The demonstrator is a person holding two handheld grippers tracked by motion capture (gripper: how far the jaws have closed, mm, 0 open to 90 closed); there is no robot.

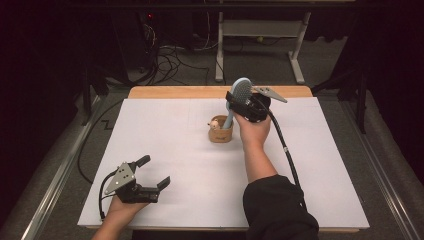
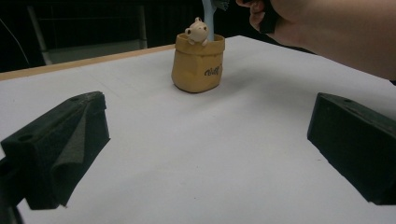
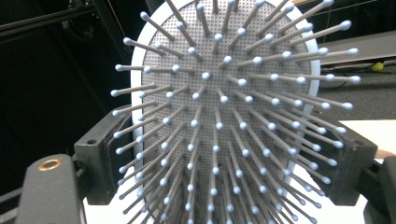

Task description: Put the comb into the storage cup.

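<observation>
Currently, status below.
Right gripper [image 1: 239, 98]: jaws pinching the head of the blue hairbrush [image 1: 242, 90] from both sides; in the right gripper view the bristle pad [image 3: 224, 93] sits between the black jaws.
Left gripper [image 1: 150, 172]: jaws spread wide, nothing between them, resting near-left on the table [image 1: 165, 145].
Hairbrush position: upright, handle down inside the small tan holder [image 1: 220, 131], head up, mid-table toward the far side.
Holder: paper-bag-shaped cup [image 2: 197, 65], a small bear figure [image 2: 196, 32] peeking over its rim; stands just left of the right hand [image 1: 254, 131].
Progress: judging by the pose, brush is seated in the holder but still gripped. Left to do: either release it or lift it clear, can't tell which.
Count: 1 hairbrush, 1 holder, 1 bear figure, 2 grippers.
</observation>
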